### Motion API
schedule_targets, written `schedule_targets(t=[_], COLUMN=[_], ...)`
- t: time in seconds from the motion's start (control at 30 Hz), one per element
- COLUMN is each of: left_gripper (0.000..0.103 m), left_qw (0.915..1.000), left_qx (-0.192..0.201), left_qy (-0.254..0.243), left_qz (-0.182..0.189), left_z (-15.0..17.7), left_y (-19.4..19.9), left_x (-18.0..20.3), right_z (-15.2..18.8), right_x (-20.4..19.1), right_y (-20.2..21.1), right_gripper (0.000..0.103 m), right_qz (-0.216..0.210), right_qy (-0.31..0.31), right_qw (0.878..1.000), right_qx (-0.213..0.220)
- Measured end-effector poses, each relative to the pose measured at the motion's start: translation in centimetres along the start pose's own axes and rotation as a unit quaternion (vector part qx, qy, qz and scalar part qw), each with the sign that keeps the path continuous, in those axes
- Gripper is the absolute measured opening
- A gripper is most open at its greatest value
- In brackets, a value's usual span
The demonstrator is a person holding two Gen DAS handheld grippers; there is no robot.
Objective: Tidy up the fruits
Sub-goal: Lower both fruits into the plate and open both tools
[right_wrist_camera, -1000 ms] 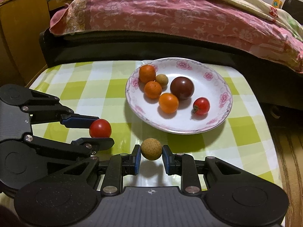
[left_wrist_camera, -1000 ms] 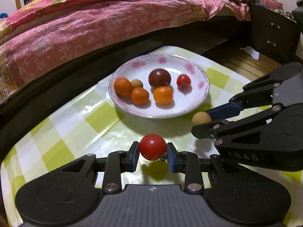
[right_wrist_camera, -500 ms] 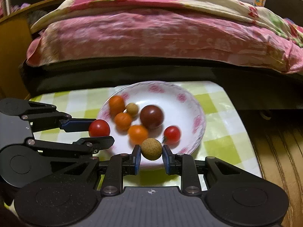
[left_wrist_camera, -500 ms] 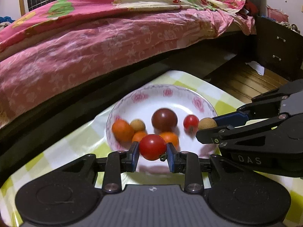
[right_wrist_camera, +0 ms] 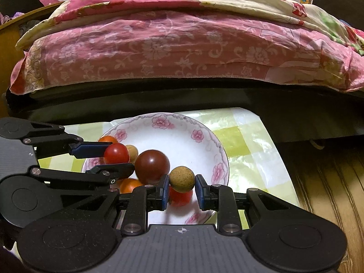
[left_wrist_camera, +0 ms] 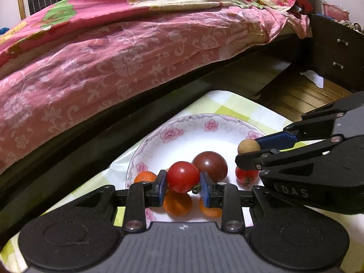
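Floral-rimmed plate (left_wrist_camera: 195, 122) far half bare. Glossy red tomato (left_wrist_camera: 183, 177) clamped in left gripper (left_wrist_camera: 183, 183); matte tan longan (right_wrist_camera: 181, 179) clamped in right gripper (right_wrist_camera: 181, 187), both above plate.

A table covered by a green-and-white checked cloth (right_wrist_camera: 248, 145) bore one flowered white plate (right_wrist_camera: 182, 125), toward nine o'clock of the cloth's visible part.

White plate (right_wrist_camera: 218, 157) with pink flowers, green-and-white checked cloth (right_wrist_camera: 248, 141), pink floral bedspread (right_wrist_camera: 182, 50)
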State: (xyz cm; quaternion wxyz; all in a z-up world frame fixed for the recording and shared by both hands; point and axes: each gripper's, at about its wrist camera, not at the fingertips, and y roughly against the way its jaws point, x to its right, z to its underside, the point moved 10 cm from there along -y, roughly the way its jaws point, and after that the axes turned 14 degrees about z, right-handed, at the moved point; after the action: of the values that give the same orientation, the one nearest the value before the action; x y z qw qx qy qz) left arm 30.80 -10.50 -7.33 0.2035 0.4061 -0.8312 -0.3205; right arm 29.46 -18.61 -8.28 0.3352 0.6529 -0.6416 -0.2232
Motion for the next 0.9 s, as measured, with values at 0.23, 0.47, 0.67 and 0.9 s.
schedule_targets(t=[0.23,0.47,0.67,0.9], left_gripper=[0.038,0.038,0.038,0.039], left_qw=[0.9999,0.9998,0.9997,0.9996], left_qx=[0.007,0.014,0.013,0.013], left_qy=[-0.013,-0.015,-0.016,-0.017], left_qz=[-0.002,-0.008,-0.012,-0.015], left_z=[-0.8,-1.0,-1.3,-1.3], left_y=[-0.3,-0.4,-0.5,-0.6], left_x=[-0.3,-0.7,-0.8,-0.7], right_z=[-0.6,-1.0,-1.3,-1.2], right_x=[0.4,0.2,0.3,0.5], right_y=[-1.3,-1.8,-2.0,-1.8], right_gripper=[0.022,0.024,0.024,0.024], right_qz=[-0.001,-0.009,-0.009,-0.006], right_qy=[-0.002,-0.002,-0.008,-0.013], right_qw=[1.000,1.000,1.000,1.000], right_qx=[0.003,0.008,0.009,0.011])
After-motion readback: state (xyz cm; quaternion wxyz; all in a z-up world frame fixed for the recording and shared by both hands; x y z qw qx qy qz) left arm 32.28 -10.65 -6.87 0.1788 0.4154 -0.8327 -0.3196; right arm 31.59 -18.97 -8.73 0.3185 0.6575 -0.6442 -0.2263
